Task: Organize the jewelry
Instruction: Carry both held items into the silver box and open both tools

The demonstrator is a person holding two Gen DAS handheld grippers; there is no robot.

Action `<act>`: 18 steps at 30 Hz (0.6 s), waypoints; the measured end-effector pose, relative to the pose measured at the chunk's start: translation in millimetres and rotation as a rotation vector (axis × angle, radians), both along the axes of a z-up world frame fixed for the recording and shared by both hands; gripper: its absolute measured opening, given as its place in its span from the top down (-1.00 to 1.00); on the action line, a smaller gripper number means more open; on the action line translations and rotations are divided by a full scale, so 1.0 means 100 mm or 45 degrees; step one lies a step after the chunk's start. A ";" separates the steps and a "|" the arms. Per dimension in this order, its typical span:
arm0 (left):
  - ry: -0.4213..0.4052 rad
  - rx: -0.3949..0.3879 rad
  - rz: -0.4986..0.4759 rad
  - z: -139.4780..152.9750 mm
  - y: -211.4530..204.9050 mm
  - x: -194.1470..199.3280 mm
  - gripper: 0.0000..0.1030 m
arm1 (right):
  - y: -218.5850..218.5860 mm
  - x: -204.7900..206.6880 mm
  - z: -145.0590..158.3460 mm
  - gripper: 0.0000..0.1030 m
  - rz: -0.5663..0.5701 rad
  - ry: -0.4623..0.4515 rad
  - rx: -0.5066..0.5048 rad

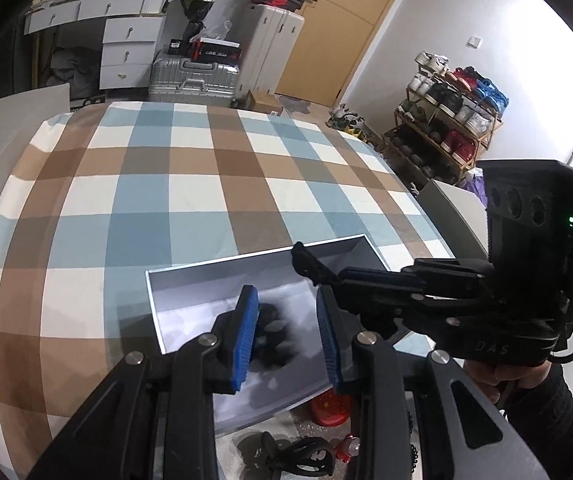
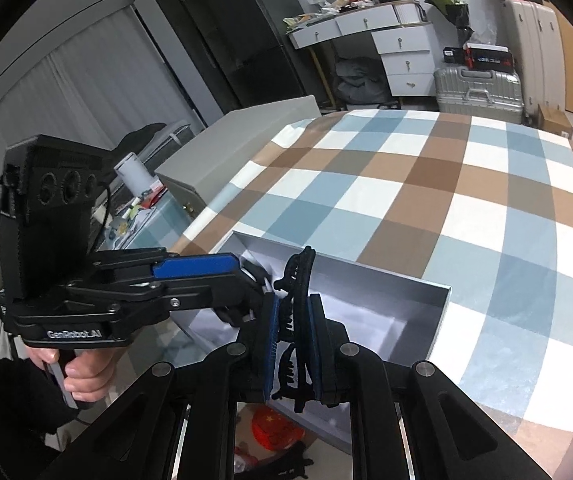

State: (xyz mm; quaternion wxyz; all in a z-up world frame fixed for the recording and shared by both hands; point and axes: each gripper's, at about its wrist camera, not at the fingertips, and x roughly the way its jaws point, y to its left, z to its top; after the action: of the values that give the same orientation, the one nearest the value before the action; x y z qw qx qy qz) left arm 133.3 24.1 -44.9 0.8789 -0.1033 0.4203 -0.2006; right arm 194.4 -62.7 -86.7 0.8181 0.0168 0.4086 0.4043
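A grey open box [image 1: 190, 280] with a white lining sits at the near edge of the checked bed; it also shows in the right wrist view [image 2: 438, 308]. My left gripper [image 1: 288, 336] is open above the box, over a dark blurred item [image 1: 274, 336] lying inside. My right gripper [image 2: 292, 344] is shut on a black hair claw clip [image 2: 298, 300], held over the box. In the left wrist view the right gripper [image 1: 306, 264] reaches in from the right, over the box's far side. More black clips [image 1: 286, 456] lie on the floor below.
The checked blue, brown and white bedcover [image 1: 190, 184] stretches ahead. A red item [image 1: 332, 408] lies on the floor by the box. Suitcases [image 1: 194, 80], a white drawer desk [image 1: 126, 36] and a shoe rack [image 1: 446, 120] stand beyond the bed.
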 end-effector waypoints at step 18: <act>-0.173 0.121 0.204 0.27 0.19 -0.41 -0.48 | -0.43 -0.69 0.61 -0.36 -0.286 -0.286 0.106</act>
State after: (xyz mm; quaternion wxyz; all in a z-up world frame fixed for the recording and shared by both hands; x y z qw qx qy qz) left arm 92.4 43.2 -18.1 0.9225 -0.0810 0.3590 -0.1160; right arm 125.3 -105.7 -25.3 0.8974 0.0509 0.2928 0.3262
